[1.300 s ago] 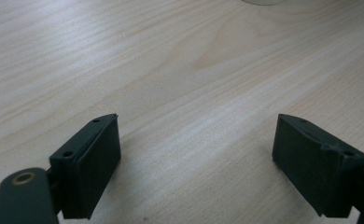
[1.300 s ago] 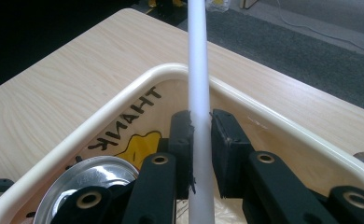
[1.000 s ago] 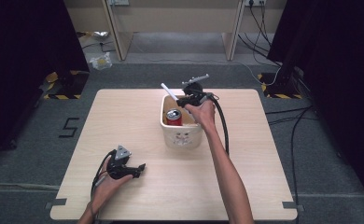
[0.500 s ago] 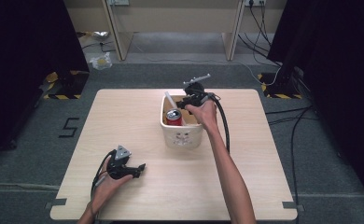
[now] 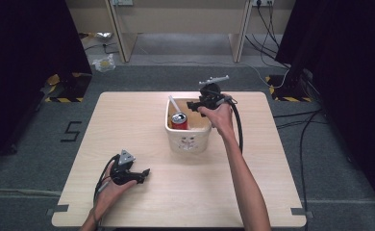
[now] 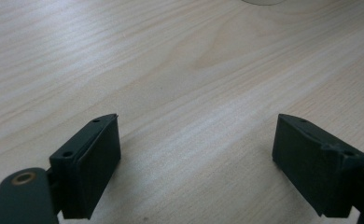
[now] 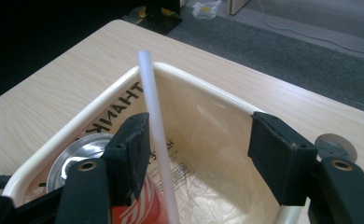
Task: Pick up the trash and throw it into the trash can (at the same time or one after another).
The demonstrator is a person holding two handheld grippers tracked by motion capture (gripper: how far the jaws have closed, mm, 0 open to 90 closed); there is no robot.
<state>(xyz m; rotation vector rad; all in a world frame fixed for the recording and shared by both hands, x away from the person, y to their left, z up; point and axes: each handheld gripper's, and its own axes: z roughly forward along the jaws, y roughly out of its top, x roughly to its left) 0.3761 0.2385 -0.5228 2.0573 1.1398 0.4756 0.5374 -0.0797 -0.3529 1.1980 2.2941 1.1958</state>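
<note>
From above we see the right tool (image 5: 191, 103) held on an outstretched forearm over the cream plastic bin (image 5: 189, 139) at mid pale wooden counter (image 5: 128, 125), while the left tool (image 5: 144, 173) rests low near the counter's front edge. Along the left tool (image 6: 196, 163) we see its jaws wide apart over bare wood, gripping nothing. Along the right tool (image 7: 199, 154) we see jaws that have just been opening, the white plastic straw (image 7: 154, 135) standing loose between them beside the left pad, above a red drink can (image 7: 82, 158) in the bin.
</note>
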